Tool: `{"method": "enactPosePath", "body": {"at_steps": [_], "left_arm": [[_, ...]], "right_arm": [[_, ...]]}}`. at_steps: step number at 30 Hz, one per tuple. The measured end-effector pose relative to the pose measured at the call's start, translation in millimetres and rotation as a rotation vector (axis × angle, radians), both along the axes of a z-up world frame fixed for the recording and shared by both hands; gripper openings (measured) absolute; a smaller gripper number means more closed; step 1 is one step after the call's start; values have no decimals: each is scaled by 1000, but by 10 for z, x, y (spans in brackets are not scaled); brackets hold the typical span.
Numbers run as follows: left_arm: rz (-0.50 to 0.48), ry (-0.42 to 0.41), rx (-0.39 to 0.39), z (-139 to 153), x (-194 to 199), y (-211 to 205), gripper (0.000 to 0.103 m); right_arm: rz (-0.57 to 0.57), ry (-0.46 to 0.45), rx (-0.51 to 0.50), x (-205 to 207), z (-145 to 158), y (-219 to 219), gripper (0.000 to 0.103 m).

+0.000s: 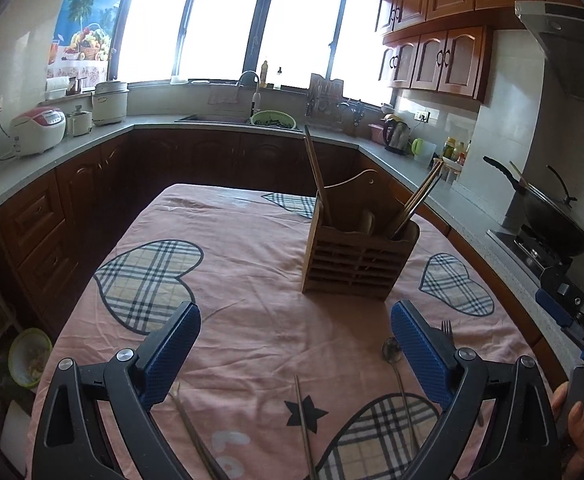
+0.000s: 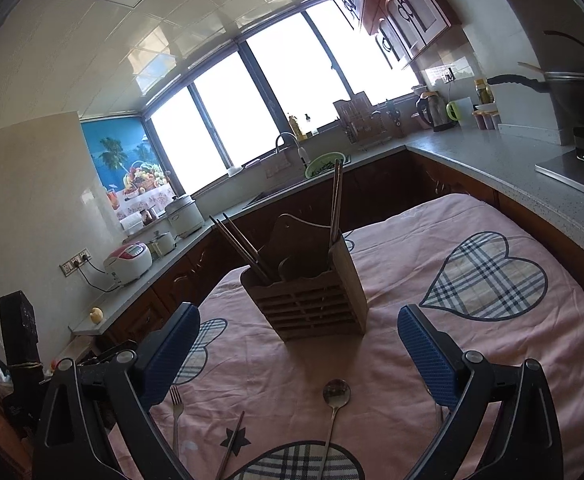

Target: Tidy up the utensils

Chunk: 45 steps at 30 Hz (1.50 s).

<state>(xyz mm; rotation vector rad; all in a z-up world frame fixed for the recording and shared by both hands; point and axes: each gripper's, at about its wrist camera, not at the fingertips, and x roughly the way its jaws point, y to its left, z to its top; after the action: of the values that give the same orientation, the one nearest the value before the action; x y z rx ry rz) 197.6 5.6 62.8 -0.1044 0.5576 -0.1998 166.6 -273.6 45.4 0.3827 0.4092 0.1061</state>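
Note:
A wooden slatted utensil holder stands on the pink tablecloth, with chopsticks leaning in its compartments. It also shows in the right wrist view. On the cloth near me lie a metal spoon, a fork and loose chopsticks. The right wrist view shows the spoon, the fork and a chopstick. My left gripper is open and empty above them. My right gripper is open and empty, facing the holder.
Kitchen counters wrap around the table, with rice cookers, a sink with a green colander, a kettle and a wok on the stove. The right gripper shows at the left view's right edge.

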Motion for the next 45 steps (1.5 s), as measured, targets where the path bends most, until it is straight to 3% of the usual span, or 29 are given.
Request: {"method": "enactPosePath", "body": {"at_steps": [10, 15, 16, 20, 24, 34, 45], "left_arm": [[35, -63, 47, -17, -702, 78, 97], [-32, -52, 42, 222, -883, 131, 98], [-32, -62, 30, 295, -931, 154, 102], [15, -141, 35, 394, -1199, 203, 102], [22, -167, 79, 159, -1422, 127, 102], [45, -135, 77, -211, -1568, 116, 102], [57, -163, 92, -441, -1744, 139, 102]], "right_arm": [[-3, -64, -198, -639, 131, 311, 103], [0, -132, -253, -899, 449, 385, 103], [-2, -145, -260, -945, 519, 402, 103], [-10, -145, -259, -1064, 646, 458, 103], [-20, -155, -292, -1194, 449, 558, 103], [-61, -127, -305, -1326, -223, 657, 103], [-72, -147, -321, -1516, -374, 666, 103]]}}
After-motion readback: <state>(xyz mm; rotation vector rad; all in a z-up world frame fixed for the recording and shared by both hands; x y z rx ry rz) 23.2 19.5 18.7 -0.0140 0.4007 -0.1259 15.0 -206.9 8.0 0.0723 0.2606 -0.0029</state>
